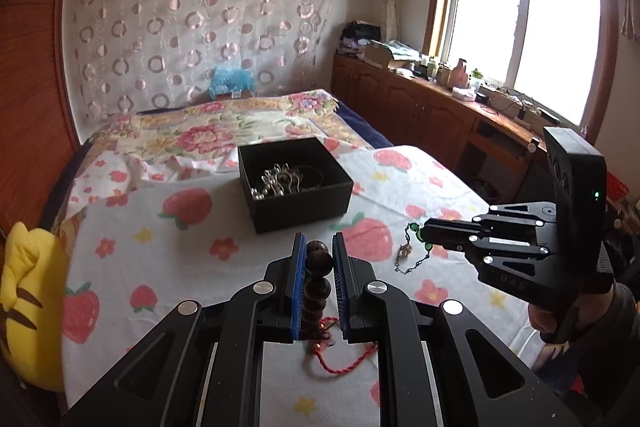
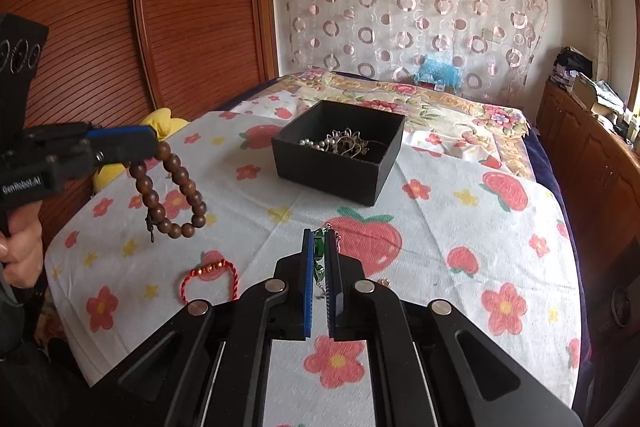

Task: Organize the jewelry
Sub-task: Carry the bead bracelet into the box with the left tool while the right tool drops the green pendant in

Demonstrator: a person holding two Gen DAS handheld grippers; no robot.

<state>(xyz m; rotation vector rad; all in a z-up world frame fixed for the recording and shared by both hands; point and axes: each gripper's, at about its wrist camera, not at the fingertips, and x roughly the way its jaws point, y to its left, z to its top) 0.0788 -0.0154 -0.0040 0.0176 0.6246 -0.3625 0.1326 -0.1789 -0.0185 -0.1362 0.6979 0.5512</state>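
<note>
**Grippers both loaded, box half filled**

Left gripper is closed on a wooden bead bracelet, which hangs in the air left of the black box. Right gripper is closed narrowly on a green bead chain, in front of the box. Silver and pearl jewelry lies already inside the box. A red cord bracelet waits on the strawberry cloth, front-left of the box. I judge the task about half done.
</note>
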